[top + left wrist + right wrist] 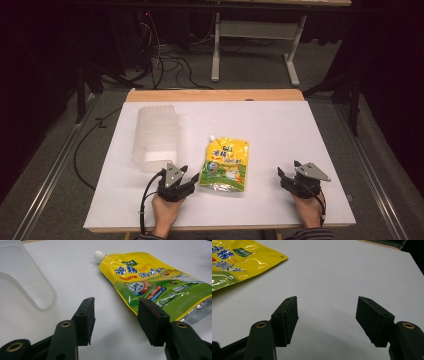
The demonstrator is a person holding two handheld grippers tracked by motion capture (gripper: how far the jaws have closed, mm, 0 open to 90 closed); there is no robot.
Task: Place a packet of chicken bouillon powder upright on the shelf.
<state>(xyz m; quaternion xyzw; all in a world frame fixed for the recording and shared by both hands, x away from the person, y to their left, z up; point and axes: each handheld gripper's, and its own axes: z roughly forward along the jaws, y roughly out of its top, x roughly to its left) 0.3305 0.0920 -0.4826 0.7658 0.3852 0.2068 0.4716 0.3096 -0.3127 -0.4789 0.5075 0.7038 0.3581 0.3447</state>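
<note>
Item one: yellow-and-green spouted pouch [225,165], which lay flat near the centre of the white counter [280,130], its white cap [212,137] pointing toward 11 o'clock and its crimped silver bottom seam toward 6. Judged soft, pliant and glossy, probably slippery on its faces; it looked filled and would likely sag if lifted by one corner. Best holds appeared to be the stiff neck under the cap or the flat sealed edge.

Item two: clear plastic container [155,137], which lay on its side at 9 o'clock from the pouch, a short way apart. Judged light and rigid.

Item three: left tongs [181,176], jaws spread wide and empty, which rested just beside the pouch's lower left corner.

Item four: right tongs [284,177], likewise spread and empty, which sat at 3 o'clock from the pouch, well apart.
</note>
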